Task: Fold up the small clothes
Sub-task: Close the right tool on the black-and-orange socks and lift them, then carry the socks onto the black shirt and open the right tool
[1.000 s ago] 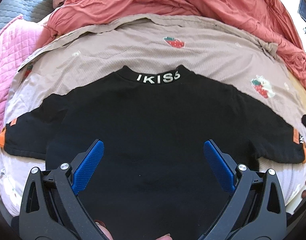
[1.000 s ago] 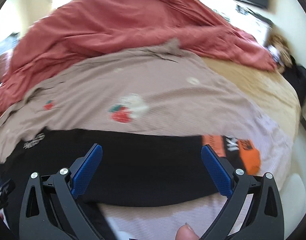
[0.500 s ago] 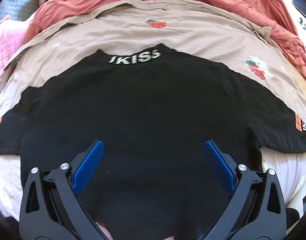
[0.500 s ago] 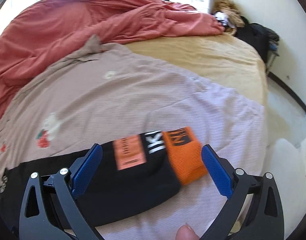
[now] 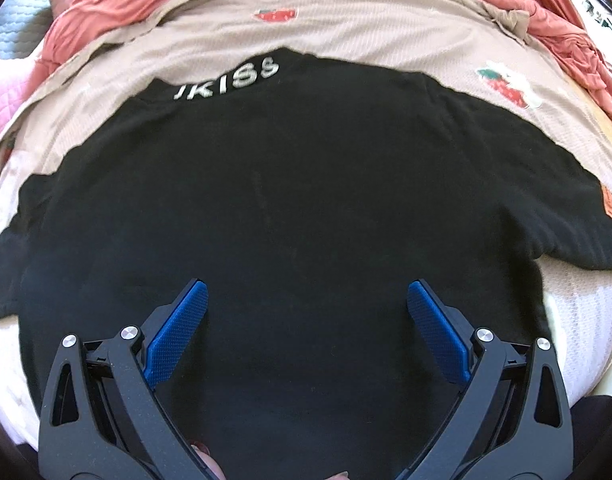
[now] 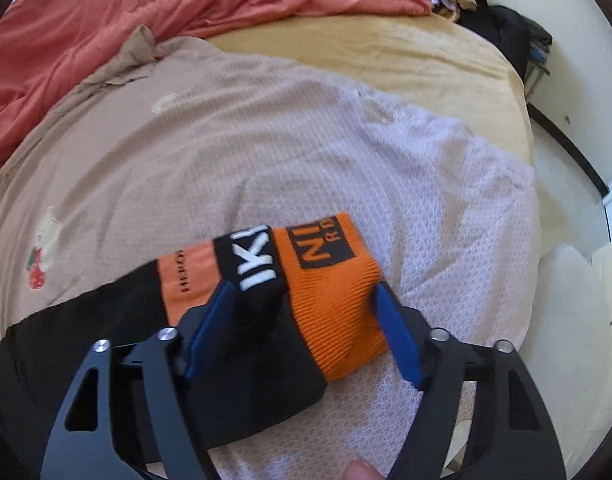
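A small black T-shirt [image 5: 306,180] lies flat on the bed, white lettering on its collar [image 5: 230,82] at the far side. My left gripper [image 5: 307,300] hovers open low over the shirt's body, nothing between its blue pads [image 5: 178,328]. In the right wrist view the shirt's right sleeve ends in an orange ribbed cuff [image 6: 333,300]. My right gripper [image 6: 302,292] straddles that cuff and its jaws are closing, with the cuff and the black sleeve between them. The pads stand at the cuff's edges without clearly pinching it.
The shirt rests on a beige strawberry-print blanket [image 5: 345,32] over a white waffle sheet [image 6: 425,184]. A rumpled red duvet [image 6: 146,8] is heaped at the far side. The bed's right edge [image 6: 545,240] drops to a pale floor. Dark clutter [image 6: 505,28] sits in the far corner.
My right gripper swung right along the shirt to the sleeve end, dropped onto the orange cuff and narrowed its jaws. My left gripper sank closer to the shirt's body, still open.
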`<state>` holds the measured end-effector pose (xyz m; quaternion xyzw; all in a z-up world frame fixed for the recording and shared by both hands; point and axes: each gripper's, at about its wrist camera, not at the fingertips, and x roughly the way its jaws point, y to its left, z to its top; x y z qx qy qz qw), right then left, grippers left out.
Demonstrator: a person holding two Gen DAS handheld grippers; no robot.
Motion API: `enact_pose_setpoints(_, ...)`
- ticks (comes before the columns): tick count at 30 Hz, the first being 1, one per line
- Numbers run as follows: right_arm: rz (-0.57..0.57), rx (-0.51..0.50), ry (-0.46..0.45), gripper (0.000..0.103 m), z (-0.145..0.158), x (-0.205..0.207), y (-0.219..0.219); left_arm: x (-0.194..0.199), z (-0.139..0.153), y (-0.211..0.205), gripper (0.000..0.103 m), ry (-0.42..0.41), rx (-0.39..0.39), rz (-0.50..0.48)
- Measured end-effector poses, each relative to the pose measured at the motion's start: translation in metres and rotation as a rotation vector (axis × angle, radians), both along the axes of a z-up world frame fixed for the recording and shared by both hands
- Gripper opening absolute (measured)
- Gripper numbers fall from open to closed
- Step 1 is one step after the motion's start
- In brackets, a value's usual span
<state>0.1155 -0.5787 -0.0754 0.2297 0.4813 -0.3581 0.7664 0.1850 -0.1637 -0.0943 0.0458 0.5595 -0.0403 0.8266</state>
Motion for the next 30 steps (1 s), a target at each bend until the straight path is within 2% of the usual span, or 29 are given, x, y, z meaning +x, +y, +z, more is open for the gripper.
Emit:
enact_pose_setpoints(3,-0.034,0.034,-0.01,0.065,-0.003,-0.002,-0.008,-0.001,-0.004,0.003,0.094,0.01,-0.007,0.004)
enact_pose_setpoints(5,-0.034,0.055,-0.024,0.058,-0.003,-0.003,-0.009,-0.001,-0.003,0.005,0.094,0.008,-0.003,0.0)
enact_pose_setpoints(7,-0.024,0.071,-0.056,0.035,0.0,-0.005,-0.009,-0.001,-0.001,0.007,0.094,0.005,0.001,0.003)
enact_pose_setpoints(10,0.01,0.078,-0.094,0.024,0.007,-0.003,-0.006,-0.003,0.005,0.015,0.094,-0.008,-0.01,0.027)
enact_pose_setpoints(14,0.003,0.076,-0.127,0.021,0.015,-0.006,-0.005,-0.01,0.014,0.031,0.094,-0.015,-0.044,0.063)
enact_pose_setpoints(19,0.009,0.057,-0.127,0.019,0.02,-0.006,-0.003,-0.018,0.026,0.047,0.094,-0.032,-0.068,0.098)
enact_pose_setpoints(25,0.165,-0.077,-0.127,0.016,0.045,0.019,0.041,-0.019,0.031,0.054,0.094,-0.039,-0.088,0.125)
enact_pose_setpoints(30,0.346,-0.031,-0.317,0.015,0.075,0.033,0.087,-0.02,0.032,0.065,0.094,-0.039,-0.101,0.154)
